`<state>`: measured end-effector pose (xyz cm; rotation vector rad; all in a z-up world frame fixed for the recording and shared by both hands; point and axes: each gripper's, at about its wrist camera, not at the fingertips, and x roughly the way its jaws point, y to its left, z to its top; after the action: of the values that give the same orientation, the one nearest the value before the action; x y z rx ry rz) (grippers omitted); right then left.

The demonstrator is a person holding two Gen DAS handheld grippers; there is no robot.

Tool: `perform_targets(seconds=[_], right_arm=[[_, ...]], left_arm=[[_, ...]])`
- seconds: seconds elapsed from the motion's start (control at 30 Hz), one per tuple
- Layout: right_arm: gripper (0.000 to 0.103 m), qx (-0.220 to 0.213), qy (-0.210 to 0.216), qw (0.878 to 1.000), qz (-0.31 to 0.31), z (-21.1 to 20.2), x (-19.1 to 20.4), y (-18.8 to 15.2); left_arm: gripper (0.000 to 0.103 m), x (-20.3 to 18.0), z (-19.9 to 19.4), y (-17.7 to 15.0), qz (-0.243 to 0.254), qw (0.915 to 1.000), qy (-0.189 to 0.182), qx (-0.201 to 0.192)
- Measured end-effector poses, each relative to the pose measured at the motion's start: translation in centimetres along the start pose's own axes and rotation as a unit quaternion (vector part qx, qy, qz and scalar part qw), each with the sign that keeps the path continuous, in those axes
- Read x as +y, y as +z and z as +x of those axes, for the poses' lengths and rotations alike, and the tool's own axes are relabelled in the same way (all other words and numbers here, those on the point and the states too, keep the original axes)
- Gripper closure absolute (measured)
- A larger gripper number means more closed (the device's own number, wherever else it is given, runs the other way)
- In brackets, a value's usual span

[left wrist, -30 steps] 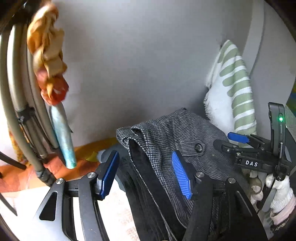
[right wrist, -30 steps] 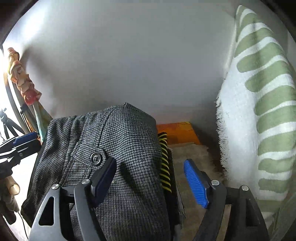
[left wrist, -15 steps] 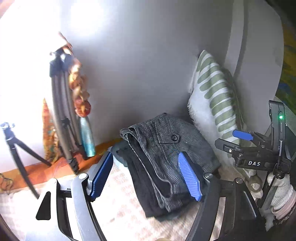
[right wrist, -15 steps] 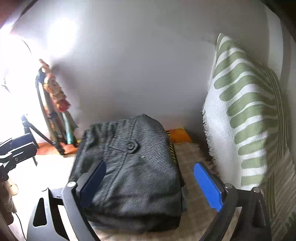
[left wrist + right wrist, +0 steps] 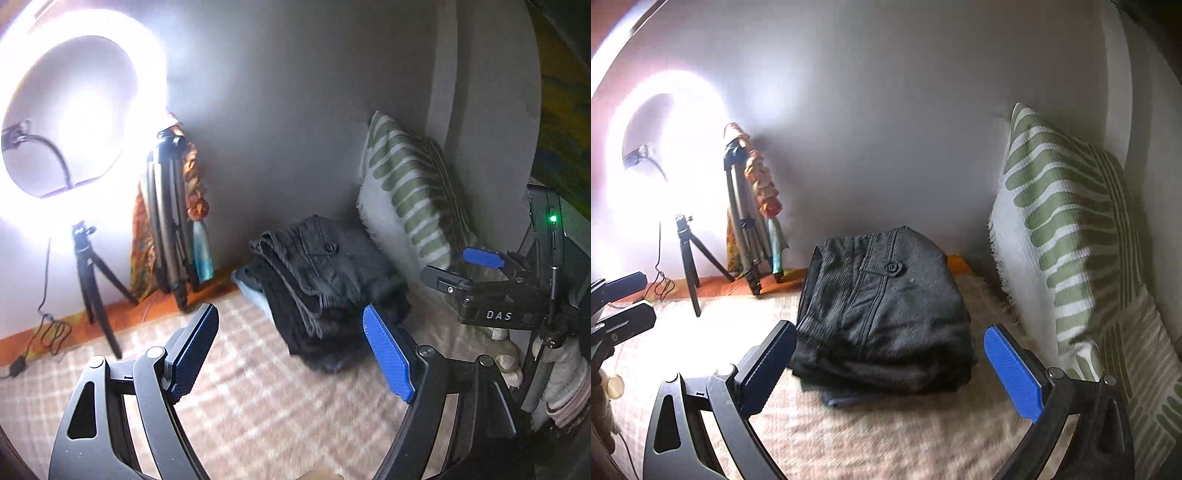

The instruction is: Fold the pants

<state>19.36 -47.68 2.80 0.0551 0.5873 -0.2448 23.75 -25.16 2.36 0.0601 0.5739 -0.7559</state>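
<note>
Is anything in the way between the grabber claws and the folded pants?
Nothing visible. Only bare blanket lies between the open right gripper and the folded pants. The left gripper is open and clear too.

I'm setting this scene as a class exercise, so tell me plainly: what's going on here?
A person holding a gripper in each hand is folding pants. The folded grey pants lie on a stack of dark clothes on the checked blanket, beside a green-striped pillow. The left gripper and right gripper are both open and empty, their jaws having just been opening, short of the stack. A ring light glows at the left.
</note>
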Motion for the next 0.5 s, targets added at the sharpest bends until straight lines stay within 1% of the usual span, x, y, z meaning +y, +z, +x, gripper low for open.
perform_targets(seconds=[0.13, 0.27, 0.5], right_arm=[[0.000, -0.003, -0.011, 1.000, 0.001, -2.2, 2.0, -1.9], [0.000, -0.002, -0.009, 1.000, 0.017, -4.2, 3.6, -3.9], [0.000, -0.006, -0.006, 0.999, 0.040, -6.1, 5.1, -6.8]], left_arm=[[0.022, 0.0, -2.6, -1.9, -0.001, 1.0000, -0.002, 0.000], [0.022, -0.1, -5.0, -3.8, 0.009, 1.0000, 0.003, -0.001], [0.022, 0.2, -8.4, -7.3, 0.011, 0.9998, 0.017, -0.001]])
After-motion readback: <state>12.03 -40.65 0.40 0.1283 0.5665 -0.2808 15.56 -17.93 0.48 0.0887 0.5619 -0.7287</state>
